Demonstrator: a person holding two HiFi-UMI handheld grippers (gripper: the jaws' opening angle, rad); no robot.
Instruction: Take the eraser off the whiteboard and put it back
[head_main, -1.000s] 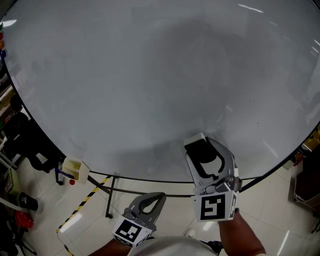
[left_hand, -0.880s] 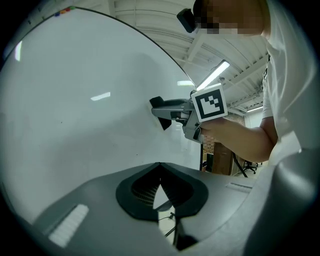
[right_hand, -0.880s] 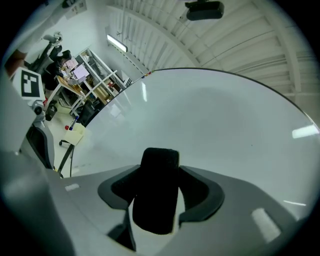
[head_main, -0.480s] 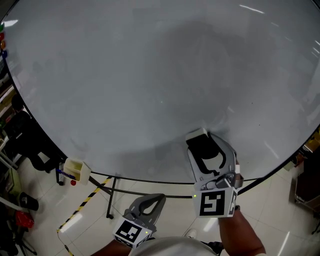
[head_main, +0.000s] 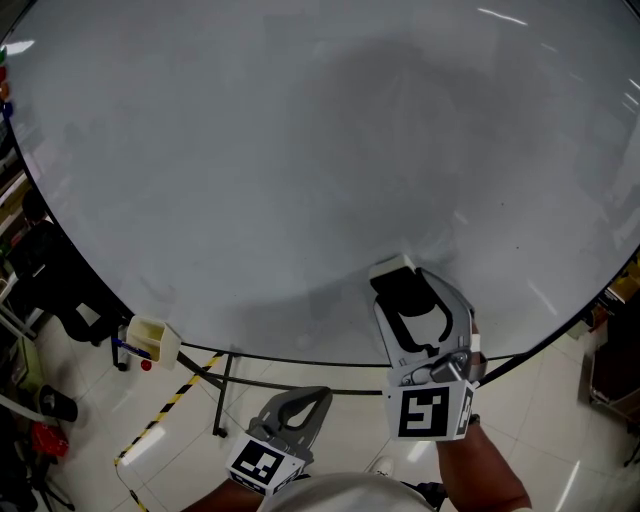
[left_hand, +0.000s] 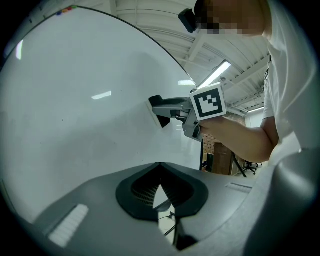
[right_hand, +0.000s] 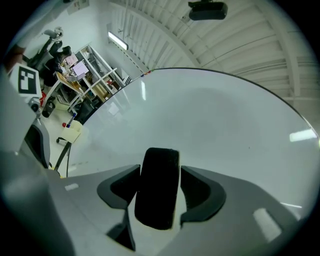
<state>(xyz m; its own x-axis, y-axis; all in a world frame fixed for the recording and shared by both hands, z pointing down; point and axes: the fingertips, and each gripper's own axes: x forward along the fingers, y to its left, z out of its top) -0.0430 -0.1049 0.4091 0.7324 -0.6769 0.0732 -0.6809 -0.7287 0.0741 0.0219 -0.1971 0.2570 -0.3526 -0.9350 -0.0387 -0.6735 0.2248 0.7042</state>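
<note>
Right claw (right_hand: 160, 181): closed on the eraser (right_hand: 157, 192), one jaw pad pressed against each of its long sides.
Eraser: dark body held upright between the jaws. A pale face was turned toward the whiteboard (head_main: 300, 150). It sat at the lower right part of the board, just above the bottom edge.
Contact with board: in the left gripper view the pale face appeared to lie against the surface. The seam itself was too small to confirm.
Left claw (left_hand: 160, 172): jaws together at the tips with nothing between them. Only a narrow slit of background showed lower down. It was held low, below the board's bottom edge and well apart from the eraser.
Marker cube (head_main: 428, 412): on the right claw, facing the head camera. It hid the hand behind it, and only the forearm (head_main: 485, 478) showed.
Whiteboard surface: blank and grey-white, with glare streaks from ceiling lights. Its edges curved with the lens and the top was cut off.
Tray (head_main: 150, 340): a pale box at the board's lower left edge. Something small, red and blue, sat beside it, too small to identify.
Stand (head_main: 222, 392): dark legs below the board, partly cut off by the left claw.
Floor (head_main: 330, 440): pale tiles, with yellow-and-black striped tape (head_main: 165, 412) near the stand.
Left margin: dark objects, cropped and indistinct.
</note>
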